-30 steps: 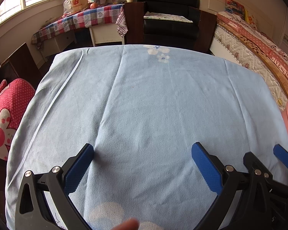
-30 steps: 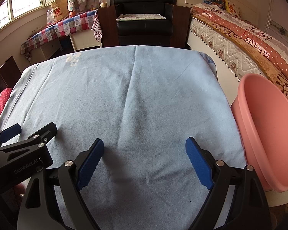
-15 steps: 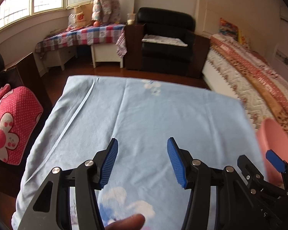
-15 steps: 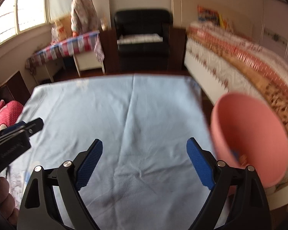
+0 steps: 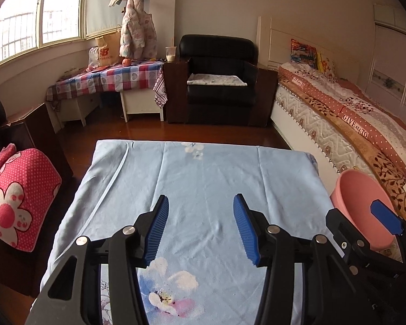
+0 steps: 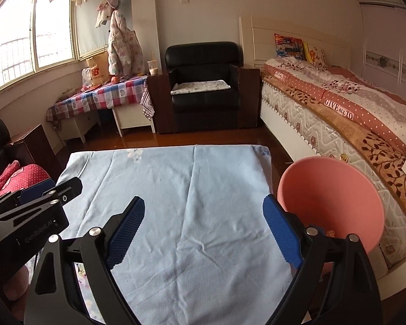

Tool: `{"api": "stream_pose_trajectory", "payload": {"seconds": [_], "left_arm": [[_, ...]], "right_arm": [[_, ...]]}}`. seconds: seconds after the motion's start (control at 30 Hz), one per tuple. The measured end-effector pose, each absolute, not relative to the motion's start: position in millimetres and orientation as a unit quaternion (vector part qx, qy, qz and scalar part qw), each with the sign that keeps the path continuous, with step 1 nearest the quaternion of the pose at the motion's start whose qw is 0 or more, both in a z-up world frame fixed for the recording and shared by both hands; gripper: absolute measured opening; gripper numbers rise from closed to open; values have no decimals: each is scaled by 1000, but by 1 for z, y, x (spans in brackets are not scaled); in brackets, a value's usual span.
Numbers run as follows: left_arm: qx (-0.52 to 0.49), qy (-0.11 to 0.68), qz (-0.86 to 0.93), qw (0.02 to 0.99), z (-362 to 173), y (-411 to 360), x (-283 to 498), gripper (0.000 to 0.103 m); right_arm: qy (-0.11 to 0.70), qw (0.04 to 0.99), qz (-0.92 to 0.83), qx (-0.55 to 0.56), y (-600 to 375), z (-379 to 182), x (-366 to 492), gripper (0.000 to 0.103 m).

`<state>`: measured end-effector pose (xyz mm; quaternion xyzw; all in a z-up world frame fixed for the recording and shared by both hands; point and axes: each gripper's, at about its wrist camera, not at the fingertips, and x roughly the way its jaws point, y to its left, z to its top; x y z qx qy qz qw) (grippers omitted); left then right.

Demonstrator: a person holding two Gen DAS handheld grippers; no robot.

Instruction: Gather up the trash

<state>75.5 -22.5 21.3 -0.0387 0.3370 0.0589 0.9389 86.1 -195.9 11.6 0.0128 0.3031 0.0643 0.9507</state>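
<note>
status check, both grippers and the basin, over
Left gripper open, empty. Right gripper open, empty. Pink basin off the right edge of the blue cloth. No trash visible on the cloth.

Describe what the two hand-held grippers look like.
Both match: the left hand-held gripper and right hand-held gripper have black angular frames with cut-out windows, silver round bolts and ribbed blue finger pads. White "GenRobot.AI" lettering marks the left one's side.

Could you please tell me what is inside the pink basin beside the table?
In the right wrist view, the pink basin shows mostly bare inner wall. A small, unclear bit shows near its bottom, but the right hand-held gripper covers much of the floor, so the contents cannot be identified.
</note>
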Motion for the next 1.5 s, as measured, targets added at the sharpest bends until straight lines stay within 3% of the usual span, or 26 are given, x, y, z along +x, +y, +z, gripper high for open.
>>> {"api": "stream_pose_trajectory", "payload": {"seconds": [1.5], "left_arm": [[-36, 342, 67, 937, 20, -25, 73, 50]], "right_arm": [[310, 949, 53, 3, -189, 8, 84, 89]]}}
